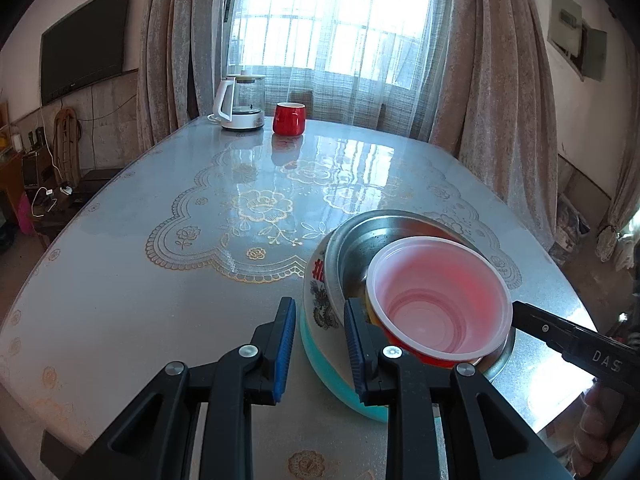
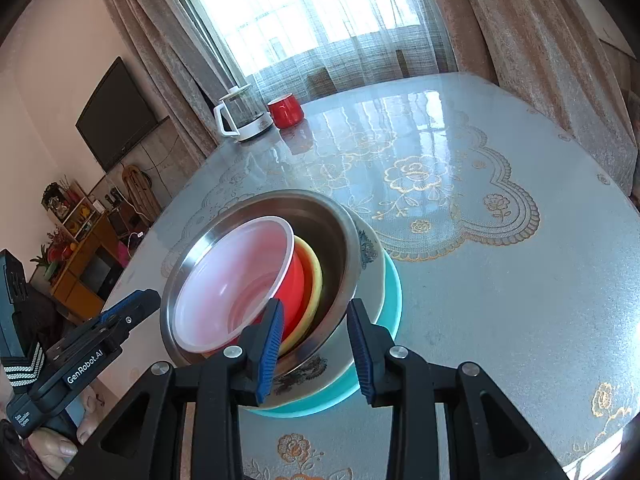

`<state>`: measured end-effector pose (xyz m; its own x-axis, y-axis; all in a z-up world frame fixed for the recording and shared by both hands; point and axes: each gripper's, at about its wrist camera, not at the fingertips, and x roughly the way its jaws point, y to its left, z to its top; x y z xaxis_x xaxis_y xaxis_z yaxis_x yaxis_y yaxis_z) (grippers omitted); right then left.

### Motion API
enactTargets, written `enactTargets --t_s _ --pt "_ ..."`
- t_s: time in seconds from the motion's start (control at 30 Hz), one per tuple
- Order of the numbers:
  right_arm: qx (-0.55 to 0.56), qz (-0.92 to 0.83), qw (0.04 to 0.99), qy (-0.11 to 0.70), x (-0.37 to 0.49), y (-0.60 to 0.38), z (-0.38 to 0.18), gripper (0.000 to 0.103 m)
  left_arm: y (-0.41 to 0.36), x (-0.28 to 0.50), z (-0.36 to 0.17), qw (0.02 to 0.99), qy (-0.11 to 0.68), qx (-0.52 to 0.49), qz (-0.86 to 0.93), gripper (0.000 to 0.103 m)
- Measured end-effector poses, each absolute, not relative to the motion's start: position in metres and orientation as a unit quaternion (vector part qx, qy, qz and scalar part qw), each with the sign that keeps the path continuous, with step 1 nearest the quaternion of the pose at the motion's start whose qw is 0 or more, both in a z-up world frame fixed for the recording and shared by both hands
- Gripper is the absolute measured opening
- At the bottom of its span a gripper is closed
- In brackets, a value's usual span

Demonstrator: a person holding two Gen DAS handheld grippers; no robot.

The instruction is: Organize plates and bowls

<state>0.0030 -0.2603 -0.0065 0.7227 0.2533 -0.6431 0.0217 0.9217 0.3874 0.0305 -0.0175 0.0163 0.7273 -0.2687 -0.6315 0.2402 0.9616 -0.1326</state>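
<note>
My left gripper [image 1: 320,350] sits closest to me, its ribbed blue pads standing apart on either side of the near rim of the stack without pressing on it, as far as I can see; my right gripper [image 2: 316,354] does the same from the other side, jaws parted over the rims with nothing clamped. Between them the dishes are already nested into one pile near my edge of the table [image 1: 160,280]: a teal plate [image 1: 320,354] at the bottom, on it a white ceramic plate [image 1: 316,292] printed with a dark dragon and red characters, then a wide stainless steel bowl [image 1: 360,240], dull and shiny in patches, then a yellow bowl [image 2: 316,276] showing only as a thin rim, and on top a red plastic bowl [image 1: 436,292] with a translucent whitish inside and stepped rings at its base. I judge the stacking itself to be done, since I see no loose plate or bowl elsewhere; what may remain is squaring the pile, which leans a little, or carrying it off. The tabletop is glossy, under a clear cover with gold lace-and-flower print, and far off stand a glass kettle [image 1: 242,100] and a red mug [image 1: 289,119].
</note>
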Motion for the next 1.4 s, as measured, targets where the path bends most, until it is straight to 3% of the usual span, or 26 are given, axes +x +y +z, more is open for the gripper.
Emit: enactTargets --t_s 0.37,0.77,0.93,1.2,1.4 --pt "0.149 0.055 0.925 0.345 -0.016 -0.242 0.0 0.035 -0.005 0.015 0.014 0.93 0.344 -0.033 -0.123 0.028" --pt "0.074 -0.044 0.957 0.277 -0.047 -0.213 0.011 0.039 -0.008 -0.012 0.019 0.943 0.318 -0.018 -0.093 0.057" --pt "0.046 -0.061 0.957 0.281 -0.051 -0.197 0.002 0.039 -0.013 -0.022 0.018 0.947 0.31 -0.008 -0.086 0.061" --pt "0.056 -0.087 0.956 0.275 -0.053 -0.204 0.004 0.04 -0.025 -0.031 0.019 0.95 0.298 0.006 -0.089 0.077" --pt "0.047 -0.111 0.955 0.273 -0.051 -0.201 0.0 0.04 -0.032 -0.034 0.018 0.951 0.295 0.016 -0.089 0.084"
